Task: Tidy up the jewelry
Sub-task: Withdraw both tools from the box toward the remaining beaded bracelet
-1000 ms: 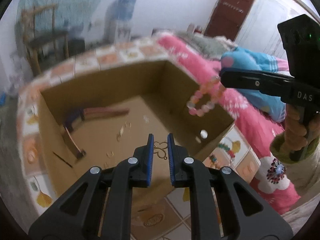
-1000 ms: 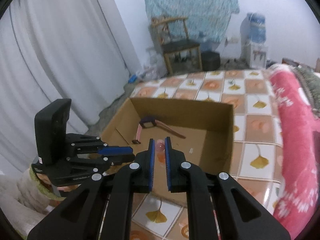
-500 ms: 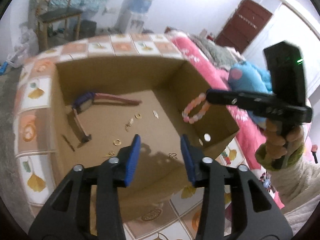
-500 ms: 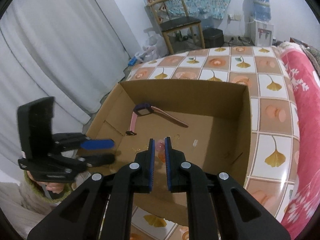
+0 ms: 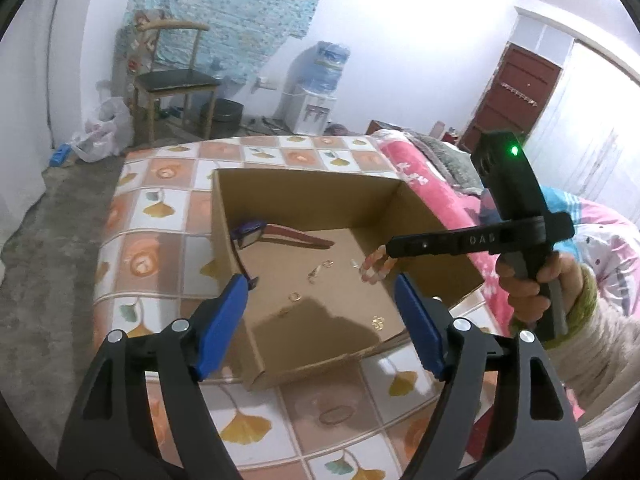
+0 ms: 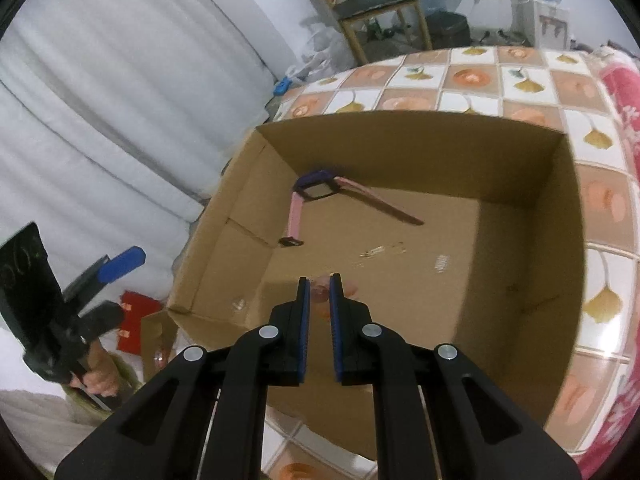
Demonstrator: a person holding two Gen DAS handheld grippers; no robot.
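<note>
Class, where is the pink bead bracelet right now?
In the left wrist view, the pink bead bracelet hangs from the right gripper inside the cardboard box, near its right wall.

White walls, grey concrete floor (image 5: 36,264). Wooden chair (image 5: 172,80) and water dispenser (image 5: 320,84) at far wall, dark red door (image 5: 516,100) right. White curtain (image 6: 120,80) alongside.
</note>
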